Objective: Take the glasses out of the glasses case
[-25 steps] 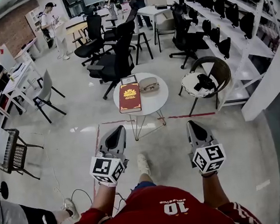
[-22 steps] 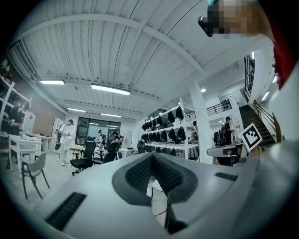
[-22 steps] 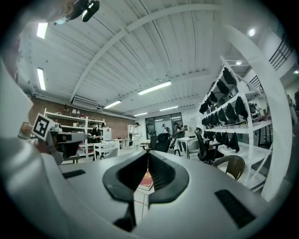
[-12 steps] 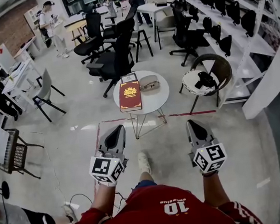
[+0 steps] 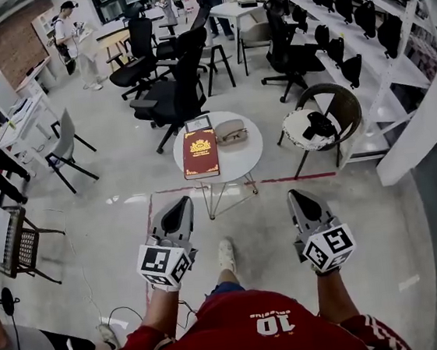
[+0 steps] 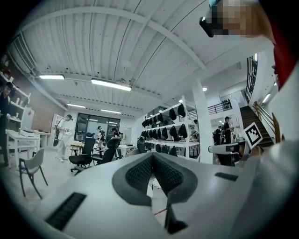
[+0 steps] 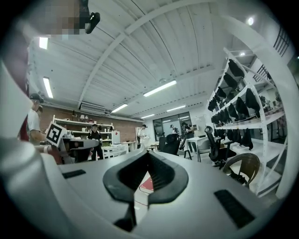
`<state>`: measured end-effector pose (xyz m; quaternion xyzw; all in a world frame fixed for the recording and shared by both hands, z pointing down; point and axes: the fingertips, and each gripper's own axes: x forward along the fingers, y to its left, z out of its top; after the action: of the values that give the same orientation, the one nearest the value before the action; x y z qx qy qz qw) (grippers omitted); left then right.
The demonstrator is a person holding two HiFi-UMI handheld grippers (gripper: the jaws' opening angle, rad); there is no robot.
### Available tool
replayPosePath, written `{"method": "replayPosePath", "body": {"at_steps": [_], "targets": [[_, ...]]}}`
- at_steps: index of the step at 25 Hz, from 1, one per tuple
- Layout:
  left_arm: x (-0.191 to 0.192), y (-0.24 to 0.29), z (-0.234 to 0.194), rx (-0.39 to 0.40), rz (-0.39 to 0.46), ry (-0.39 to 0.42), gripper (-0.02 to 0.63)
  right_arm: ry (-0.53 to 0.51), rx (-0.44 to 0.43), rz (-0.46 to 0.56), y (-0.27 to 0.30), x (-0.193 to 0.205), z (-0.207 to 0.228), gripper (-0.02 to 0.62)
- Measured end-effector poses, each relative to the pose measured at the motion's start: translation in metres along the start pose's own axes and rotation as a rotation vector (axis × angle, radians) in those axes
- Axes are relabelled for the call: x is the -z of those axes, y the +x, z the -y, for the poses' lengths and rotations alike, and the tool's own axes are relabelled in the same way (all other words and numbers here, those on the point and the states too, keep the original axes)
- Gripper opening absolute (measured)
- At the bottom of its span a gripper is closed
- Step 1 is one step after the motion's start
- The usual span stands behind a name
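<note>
A tan glasses case lies on the small round white table, beside a dark red book and a small framed card. The table stands ahead of me across bare floor. Both grippers are held level in front of my body, well short of the table. My left gripper is shut, with its jaws meeting at the tip and nothing between them. My right gripper is shut and empty as well. Through the gap below its jaw tips, the red book shows.
Black office chairs stand behind the table. A round wicker chair with a black object is at its right, next to white shelving. A red tape line crosses the floor. A grey chair stands at the left, and people are in the background.
Both grippers have drifted slightly forward with me, jaws staying shut. The view has shifted a little and the seated person at the lower left has moved.
</note>
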<state>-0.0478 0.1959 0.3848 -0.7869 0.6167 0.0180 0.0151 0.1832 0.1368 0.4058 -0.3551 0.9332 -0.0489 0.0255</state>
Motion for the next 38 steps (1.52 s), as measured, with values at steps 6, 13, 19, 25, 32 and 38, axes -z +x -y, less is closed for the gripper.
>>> {"method": "replayPosePath", "body": {"at_steps": [6, 13, 19, 25, 32, 38], "targets": [[-0.002, 0.041, -0.018, 0.020, 0.001, -0.019, 0.008, -0.047, -0.017, -0.016, 0.036, -0.005, 0.015, 0.015], [-0.008, 0.097, -0.038, 0.080, -0.008, 0.031, 0.008, -0.095, 0.021, -0.030, 0.088, -0.012, 0.047, 0.015], [-0.012, 0.148, -0.073, 0.095, 0.007, 0.028, 0.008, -0.037, 0.035, -0.033, 0.141, -0.014, 0.079, 0.015], [-0.015, 0.194, -0.117, 0.116, 0.011, -0.024, 0.008, -0.029, 0.042, -0.061, 0.198, -0.019, 0.094, 0.015], [-0.022, 0.230, -0.171, 0.134, 0.031, -0.058, 0.008, -0.037, 0.043, -0.058, 0.262, -0.028, 0.096, 0.015], [-0.014, 0.262, -0.203, 0.156, 0.018, -0.053, 0.008, -0.043, 0.073, -0.058, 0.303, -0.023, 0.104, 0.015]]}}
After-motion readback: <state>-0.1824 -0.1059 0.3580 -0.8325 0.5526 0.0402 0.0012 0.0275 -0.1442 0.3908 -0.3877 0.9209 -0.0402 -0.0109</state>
